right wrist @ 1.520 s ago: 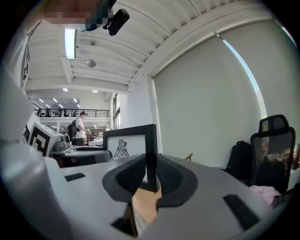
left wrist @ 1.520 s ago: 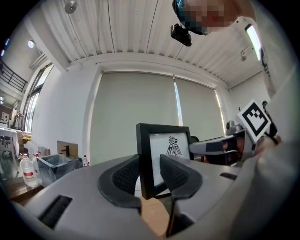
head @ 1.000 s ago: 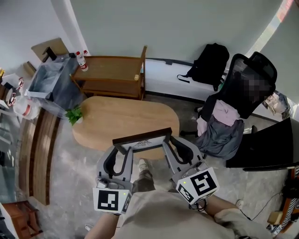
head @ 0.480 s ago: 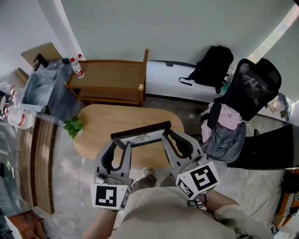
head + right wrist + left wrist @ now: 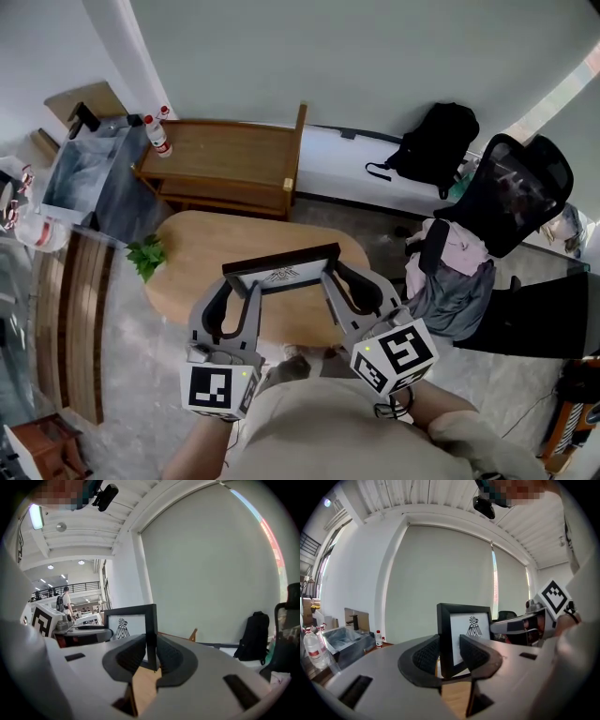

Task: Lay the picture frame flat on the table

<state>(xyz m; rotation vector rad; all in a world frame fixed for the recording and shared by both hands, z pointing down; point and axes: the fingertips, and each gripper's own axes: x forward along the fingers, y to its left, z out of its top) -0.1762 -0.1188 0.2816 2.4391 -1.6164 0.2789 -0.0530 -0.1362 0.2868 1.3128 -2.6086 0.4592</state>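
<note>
A black picture frame (image 5: 281,271) with a bird print on white is held upright in the air above the near part of the oval wooden table (image 5: 206,239). My left gripper (image 5: 244,292) is shut on the frame's left side bar. My right gripper (image 5: 330,281) is shut on its right side bar. In the left gripper view the frame (image 5: 465,629) stands between the pads of that gripper (image 5: 449,654), print side showing. In the right gripper view the frame's edge (image 5: 151,630) is pinched in the right gripper (image 5: 151,656).
A small green plant (image 5: 145,254) sits at the table's left end. Behind the table stands a wooden shelf unit (image 5: 225,155) with a bottle (image 5: 157,137). An office chair (image 5: 511,192) draped with clothes (image 5: 448,272) is at the right, and a black backpack (image 5: 436,141) leans on the wall.
Both grippers have carried the upright frame forward, from the table's near edge to farther over the tabletop. The grip on both sides is unchanged.
</note>
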